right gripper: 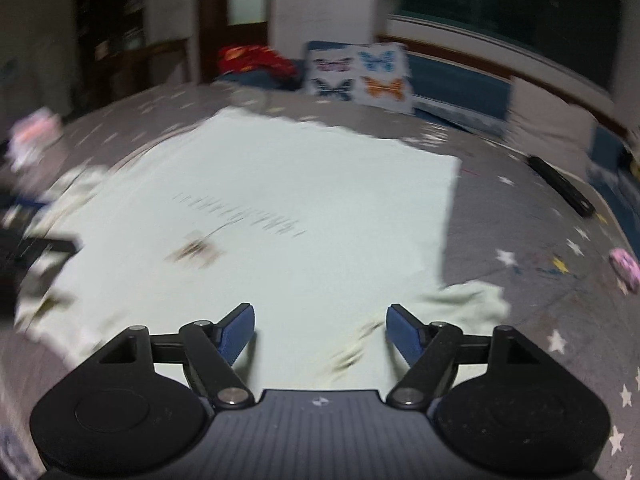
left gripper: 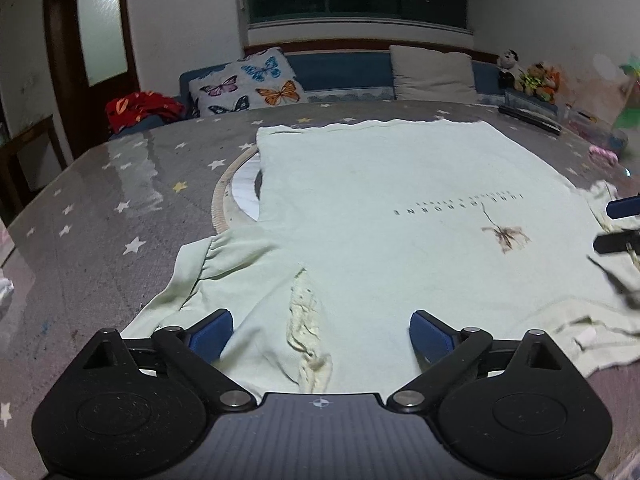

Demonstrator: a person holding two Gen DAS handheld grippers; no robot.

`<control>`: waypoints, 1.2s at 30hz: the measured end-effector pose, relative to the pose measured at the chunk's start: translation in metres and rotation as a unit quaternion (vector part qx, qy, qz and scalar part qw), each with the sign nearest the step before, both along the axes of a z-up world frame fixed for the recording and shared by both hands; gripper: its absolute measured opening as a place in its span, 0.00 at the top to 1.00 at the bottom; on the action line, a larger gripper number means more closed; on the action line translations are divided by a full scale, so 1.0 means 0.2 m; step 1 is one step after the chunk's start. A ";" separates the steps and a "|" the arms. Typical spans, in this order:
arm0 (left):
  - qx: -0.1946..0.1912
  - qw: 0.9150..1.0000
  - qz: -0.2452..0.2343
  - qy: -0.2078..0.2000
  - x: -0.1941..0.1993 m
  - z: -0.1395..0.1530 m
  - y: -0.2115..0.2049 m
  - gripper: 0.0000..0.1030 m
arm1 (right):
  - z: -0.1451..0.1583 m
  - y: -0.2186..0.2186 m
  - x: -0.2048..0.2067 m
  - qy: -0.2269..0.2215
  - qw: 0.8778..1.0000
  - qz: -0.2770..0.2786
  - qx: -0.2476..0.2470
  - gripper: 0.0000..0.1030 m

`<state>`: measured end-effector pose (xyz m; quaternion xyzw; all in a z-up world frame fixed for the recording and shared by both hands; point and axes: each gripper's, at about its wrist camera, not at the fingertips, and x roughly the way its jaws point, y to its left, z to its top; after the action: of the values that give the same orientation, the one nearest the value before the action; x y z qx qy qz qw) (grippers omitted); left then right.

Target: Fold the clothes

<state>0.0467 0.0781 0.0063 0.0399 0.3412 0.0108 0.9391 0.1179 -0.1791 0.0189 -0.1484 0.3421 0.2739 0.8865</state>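
A pale green T-shirt (left gripper: 380, 200) lies spread flat, print side up, on a grey star-patterned surface (left gripper: 120, 208). My left gripper (left gripper: 320, 320) stands open low over the shirt's near edge. A puckered cream strip of fabric (left gripper: 308, 320) lies between its blue pads (left gripper: 214, 330) untouched, and a short sleeve (left gripper: 200, 268) spreads out to the left. In the blurred right wrist view my right gripper (right gripper: 320, 312) is open above the shirt (right gripper: 300, 184), near its right sleeve (right gripper: 468, 304), with nothing held. The right gripper (left gripper: 620, 224) also shows at the left view's right edge.
A round pale mat (left gripper: 240, 196) pokes out from under the shirt's left side. A butterfly pillow (left gripper: 248, 84), a beige pillow (left gripper: 434, 74), a red cloth (left gripper: 140, 110) and plush toys (left gripper: 528, 74) line the far bench. A dark bar (right gripper: 560, 186) and a pink item (right gripper: 624, 268) lie right.
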 end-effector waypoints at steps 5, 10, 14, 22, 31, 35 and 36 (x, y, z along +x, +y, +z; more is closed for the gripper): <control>0.046 0.998 -0.030 -0.020 -0.09 -0.01 -0.06 0.00 | -0.04 0.07 -0.22 -0.039 0.997 0.041 -0.042 0.18; 0.098 0.992 -0.060 -0.045 -0.16 -0.01 -0.11 0.00 | -0.03 0.06 -0.34 -0.066 0.994 0.052 -0.066 0.17; 0.090 0.992 -0.058 -0.066 -0.15 0.03 -0.14 0.00 | -0.01 0.06 -0.34 -0.073 0.994 0.048 -0.063 0.13; 0.097 0.989 -0.089 -0.068 -0.12 -0.01 -0.25 0.00 | -0.06 0.15 -0.31 -0.086 0.994 0.051 -0.054 0.07; 0.117 0.982 -0.118 -0.088 -0.19 -0.05 -0.30 0.00 | -0.03 0.18 -0.35 -0.120 0.988 0.076 -0.064 0.04; 0.106 0.983 -0.114 -0.097 -0.17 -0.02 -0.32 0.00 | -0.03 0.25 -0.29 -0.127 0.989 0.060 -0.054 0.03; 0.105 0.983 -0.112 -0.097 -0.16 -0.02 -0.32 0.00 | -0.04 0.27 -0.27 -0.125 0.989 0.059 -0.053 0.03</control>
<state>0.0137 0.0132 0.0020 0.1750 0.2393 -0.0548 0.9535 0.0636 -0.1244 0.0102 -0.2486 0.2331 0.2867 0.8954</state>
